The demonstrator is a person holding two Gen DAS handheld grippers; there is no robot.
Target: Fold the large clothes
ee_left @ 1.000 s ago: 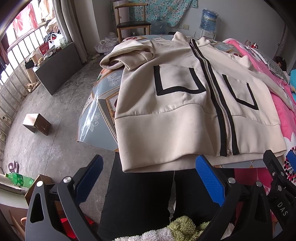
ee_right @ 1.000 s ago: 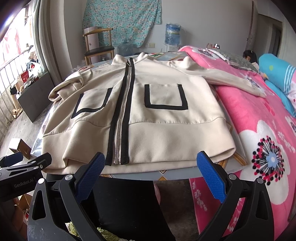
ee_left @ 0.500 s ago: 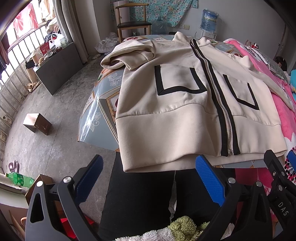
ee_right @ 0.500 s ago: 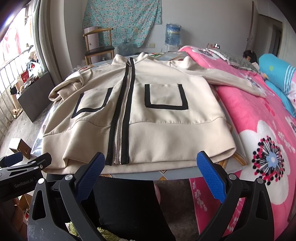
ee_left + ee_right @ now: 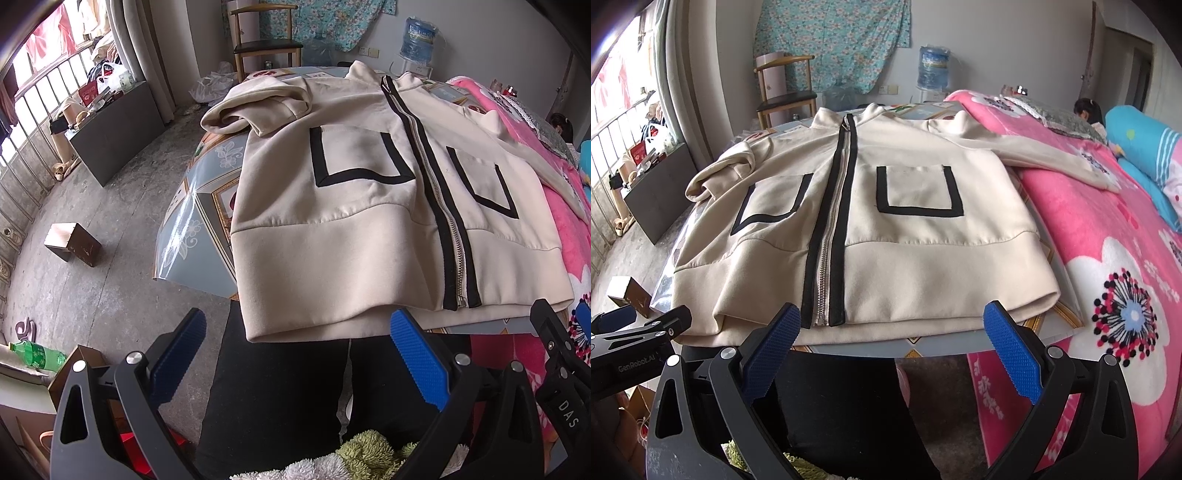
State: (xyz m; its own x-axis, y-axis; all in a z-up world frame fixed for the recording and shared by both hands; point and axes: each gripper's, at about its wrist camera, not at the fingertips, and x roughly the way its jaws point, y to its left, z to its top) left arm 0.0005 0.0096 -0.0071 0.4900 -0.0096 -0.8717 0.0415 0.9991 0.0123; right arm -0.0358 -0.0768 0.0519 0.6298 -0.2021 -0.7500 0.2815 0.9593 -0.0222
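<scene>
Pre-fold stage: cream zip jacket (image 5: pixel 897 229) lies flat, front up, on the desk (image 5: pixel 192 229), hem at near edge. Left tongs (image 5: pixel 299 354) and right tongs (image 5: pixel 892 336) both spread wide, empty, short of hem. Next: fold in the sleeve (image 5: pixel 1045 155) draped onto the bed (image 5: pixel 1108 236).

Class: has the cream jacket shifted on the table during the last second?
No. The cream jacket lies where it did, its hem at the same table edge.
</scene>
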